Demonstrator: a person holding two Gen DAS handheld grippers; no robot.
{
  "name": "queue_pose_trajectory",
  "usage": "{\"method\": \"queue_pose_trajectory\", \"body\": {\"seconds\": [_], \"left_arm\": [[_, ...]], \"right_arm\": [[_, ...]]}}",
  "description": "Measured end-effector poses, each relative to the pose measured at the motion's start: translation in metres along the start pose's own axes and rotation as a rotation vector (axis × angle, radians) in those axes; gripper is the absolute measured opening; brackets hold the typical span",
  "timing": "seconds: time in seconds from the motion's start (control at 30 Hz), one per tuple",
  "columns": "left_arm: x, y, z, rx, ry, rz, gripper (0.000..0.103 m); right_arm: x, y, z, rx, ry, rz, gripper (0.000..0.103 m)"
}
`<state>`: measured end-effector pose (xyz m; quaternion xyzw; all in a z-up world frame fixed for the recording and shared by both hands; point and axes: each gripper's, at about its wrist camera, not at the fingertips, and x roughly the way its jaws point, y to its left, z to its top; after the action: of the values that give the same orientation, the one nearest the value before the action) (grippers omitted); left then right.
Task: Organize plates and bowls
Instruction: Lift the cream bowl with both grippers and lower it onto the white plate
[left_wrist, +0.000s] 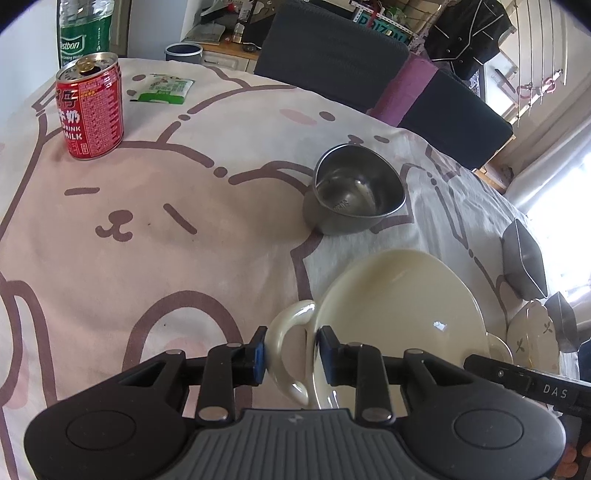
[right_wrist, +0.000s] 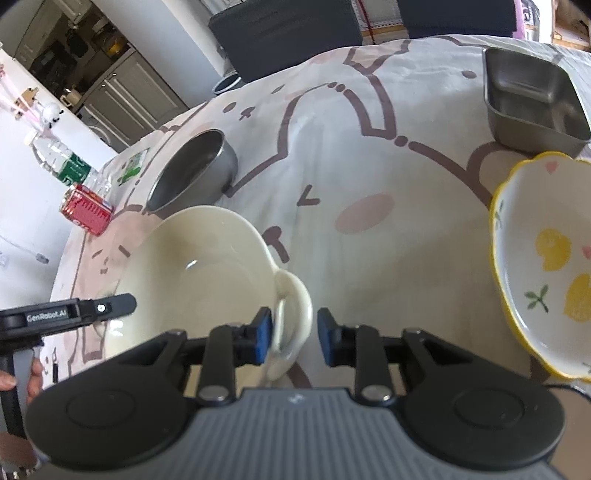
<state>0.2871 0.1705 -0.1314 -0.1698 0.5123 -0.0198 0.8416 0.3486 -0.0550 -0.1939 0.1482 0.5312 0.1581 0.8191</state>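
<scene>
Both jaws straddle the cream bowl's (left_wrist: 391, 306) loop handles: the left gripper (left_wrist: 290, 354) pinches one handle; the right gripper (right_wrist: 291, 338) has a visible gap on its right pad, so no firm grip shows. Beyond on the tablecloth (left_wrist: 147, 229) sit a round steel bowl (left_wrist: 356, 188), square steel dish (right_wrist: 532, 99), and flowered bowl (right_wrist: 543, 266), partly cut off.

- From the left wrist we look steeply down along the left hand-held gripper (left_wrist: 290, 356), close over the table (left_wrist: 155, 221), facing its far edge and the dark chairs (left_wrist: 332, 48).
- From the right wrist we look down just as closely along the right hand-held gripper (right_wrist: 294, 339), facing the far chairs and kitchen cabinets (right_wrist: 122, 99).
- Both views share the cream bowl (left_wrist: 399, 306) (right_wrist: 195, 273) seen from opposite handles, the round steel bowl (left_wrist: 356, 188) (right_wrist: 192, 170) and the red can (left_wrist: 90, 107) (right_wrist: 88, 212).
- Each view catches the other hand-held gripper at its edge.
</scene>
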Motion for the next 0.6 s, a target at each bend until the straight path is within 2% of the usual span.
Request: {"method": "queue_pose_trajectory", "body": {"seconds": [0.03, 0.23, 0.37, 0.6], "left_arm": [[0.000, 0.000, -0.001, 0.001, -0.001, 0.002, 0.031], [-0.009, -0.007, -0.007, 0.038, -0.016, 0.015, 0.030], [-0.029, -0.012, -0.008, 0.039, -0.069, 0.001, 0.030], [-0.073, -0.036, -0.016, 0.028, -0.174, -0.056, 0.027]], "right_arm": [[0.000, 0.001, 0.000, -0.011, 0.000, 0.005, 0.025], [-0.004, 0.010, -0.002, -0.098, -0.023, -0.047, 0.026], [-0.018, 0.013, -0.001, -0.135, -0.063, -0.032, 0.026], [-0.067, 0.016, -0.003, -0.142, -0.169, 0.008, 0.025]]}}
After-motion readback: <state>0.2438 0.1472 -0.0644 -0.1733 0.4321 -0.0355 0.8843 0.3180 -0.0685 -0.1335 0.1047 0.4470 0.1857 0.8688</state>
